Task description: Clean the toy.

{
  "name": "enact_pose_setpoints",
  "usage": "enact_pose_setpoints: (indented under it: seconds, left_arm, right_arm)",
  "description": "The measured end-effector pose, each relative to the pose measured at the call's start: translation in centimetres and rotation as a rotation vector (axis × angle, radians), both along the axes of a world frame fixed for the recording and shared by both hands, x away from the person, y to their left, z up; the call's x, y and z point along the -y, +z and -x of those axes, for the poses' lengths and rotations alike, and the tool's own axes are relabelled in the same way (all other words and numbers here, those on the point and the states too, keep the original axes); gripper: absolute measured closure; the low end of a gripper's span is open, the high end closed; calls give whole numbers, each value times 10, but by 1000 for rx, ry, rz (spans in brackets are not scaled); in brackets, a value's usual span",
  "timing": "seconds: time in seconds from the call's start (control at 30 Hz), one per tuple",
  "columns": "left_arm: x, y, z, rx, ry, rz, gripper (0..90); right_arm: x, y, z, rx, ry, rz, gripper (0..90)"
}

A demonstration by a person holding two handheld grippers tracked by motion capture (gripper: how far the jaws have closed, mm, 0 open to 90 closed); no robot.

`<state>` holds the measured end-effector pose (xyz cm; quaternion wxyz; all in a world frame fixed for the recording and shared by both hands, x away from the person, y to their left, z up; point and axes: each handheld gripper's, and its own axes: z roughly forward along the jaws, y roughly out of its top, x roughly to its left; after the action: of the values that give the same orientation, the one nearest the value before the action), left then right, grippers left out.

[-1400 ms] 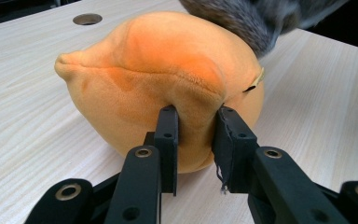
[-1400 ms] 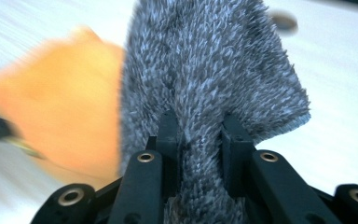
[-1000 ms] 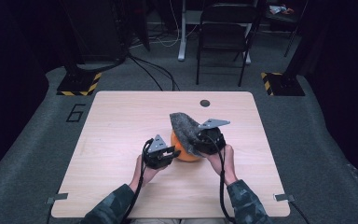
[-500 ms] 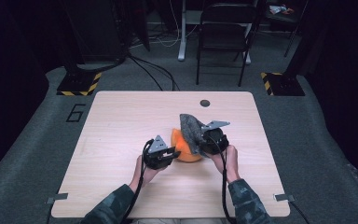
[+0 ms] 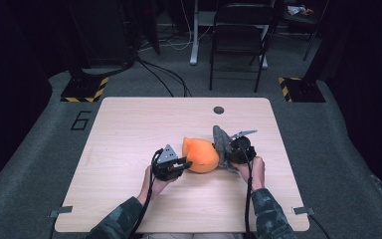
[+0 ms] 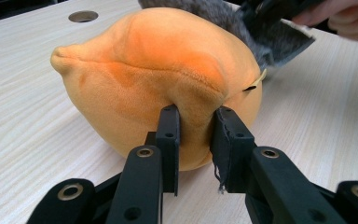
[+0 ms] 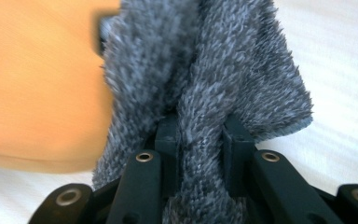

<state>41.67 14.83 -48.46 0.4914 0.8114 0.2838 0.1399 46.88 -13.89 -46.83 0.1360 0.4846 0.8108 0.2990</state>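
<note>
The soft, light plush [image 6: 168, 88] is pinched by a fold in the closed left tongs [image 6: 196, 140], and the limp cloth [image 7: 214, 93] is clamped in the right tongs [image 7: 199, 140].

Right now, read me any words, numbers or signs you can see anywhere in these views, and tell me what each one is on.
"6": a large dark numeral on the grey floor mat, left of the table's far corner.
No writing on the orange plush, the grey cloth or the table.
The yellow-black striped floor plates carry stripes, no text.
</note>
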Motion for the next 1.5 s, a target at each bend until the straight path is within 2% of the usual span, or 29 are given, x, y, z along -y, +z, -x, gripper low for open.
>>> enact_pose_setpoints:
  seconds: [0.13,0.17,0.23,0.3,0.37,0.4,0.47,0.5,0.53,0.57,0.6,0.63,0.7,0.8,0.87,0.9,0.93,1.0,1.07,1.17,1.3,1.33,1.43,1.5]
  left_arm:
    - [-2,-1,-1,-7,3,6,731]
    - [-2,0,-1,0,9,5,731]
    - [-3,0,-1,6,10,4,733]
    - [-3,0,-1,-5,7,4,733]
    - [-3,0,-1,1,7,6,733]
    - [-3,0,-1,1,6,7,732]
    - [-3,-1,-1,4,10,12,732]
    - [-3,-1,-1,4,9,10,733]
    - [-3,-1,-1,4,9,10,732]
    - [-2,0,-1,4,4,1,731]
    - [-2,0,-1,4,4,1,731]
    - [-2,0,0,8,3,-4,730]
    - [-2,0,0,13,7,-4,726]
    - [-1,-1,0,25,9,-13,711]
    - [-2,0,1,34,8,-29,671]
    - [0,1,2,61,18,-53,628]
    - [1,1,4,70,24,-66,598]
    - [1,0,4,82,36,-95,528]
    - [1,-1,4,83,39,-98,482]
    - [1,-5,2,87,39,-105,446]
    - [6,-10,3,120,15,-133,445]
    - [7,-11,3,123,11,-135,456]
    - [9,-14,4,134,15,-131,578]
    - [9,-15,4,121,26,-114,660]
  right_arm:
    - [2,-14,-6,-65,-22,29,726]
    - [3,-14,-7,-63,-21,38,726]
    - [4,-6,-4,-44,-29,51,731]
    - [9,8,0,-6,-35,28,734]
    - [12,27,6,61,-42,-12,735]
    - [13,33,8,79,-38,-27,736]
    - [12,49,14,123,-22,-77,736]
    - [10,57,17,136,9,-103,736]
    - [10,57,17,136,9,-103,736]
    - [1,64,22,141,43,-136,737]
    - [1,64,22,141,43,-136,737]
    - [-12,64,25,131,81,-135,736]
    - [-23,57,25,112,108,-112,737]
    - [-34,45,23,99,107,-75,737]
    - [-34,38,20,103,109,-73,737]
    - [-33,36,18,103,112,-63,738]
    - [-34,35,18,101,92,-70,737]
    - [-33,33,17,105,99,-70,738]
    - [-33,32,17,112,97,-53,737]
    - [-34,32,16,111,80,-68,737]
    - [-30,30,15,111,95,-74,734]
    - [-30,29,14,109,83,-90,733]
    - [-30,28,15,109,79,-96,733]
    - [-31,30,15,108,90,-84,732]
